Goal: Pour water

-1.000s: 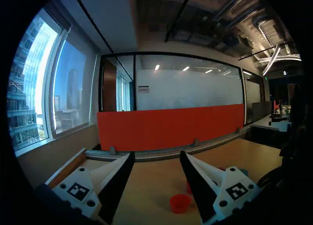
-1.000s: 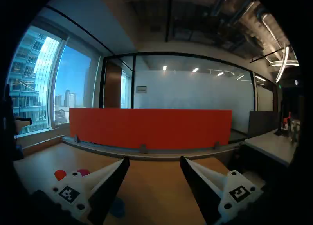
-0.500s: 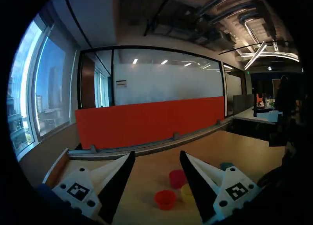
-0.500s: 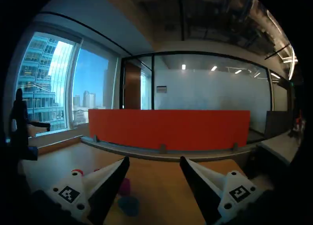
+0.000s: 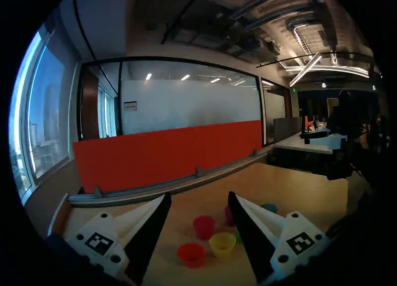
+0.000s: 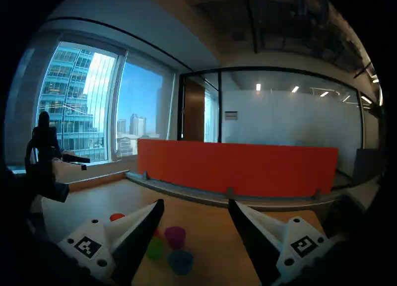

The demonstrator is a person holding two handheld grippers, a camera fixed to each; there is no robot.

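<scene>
In the left gripper view, the left gripper (image 5: 198, 194) hangs above a wooden table (image 5: 302, 186), its two fingers spread wide with nothing between them. Low in the gap, from left to right, a red cup (image 5: 191, 253), a crimson cup (image 5: 204, 226) and a yellow cup (image 5: 222, 244) stand close together. In the right gripper view, the right gripper (image 6: 195, 201) is also spread wide and empty, with a green cup (image 6: 155, 248), a purple cup (image 6: 175, 236) and a blue cup (image 6: 180, 261) clustered on the table before an orange partition (image 6: 238, 167).
</scene>
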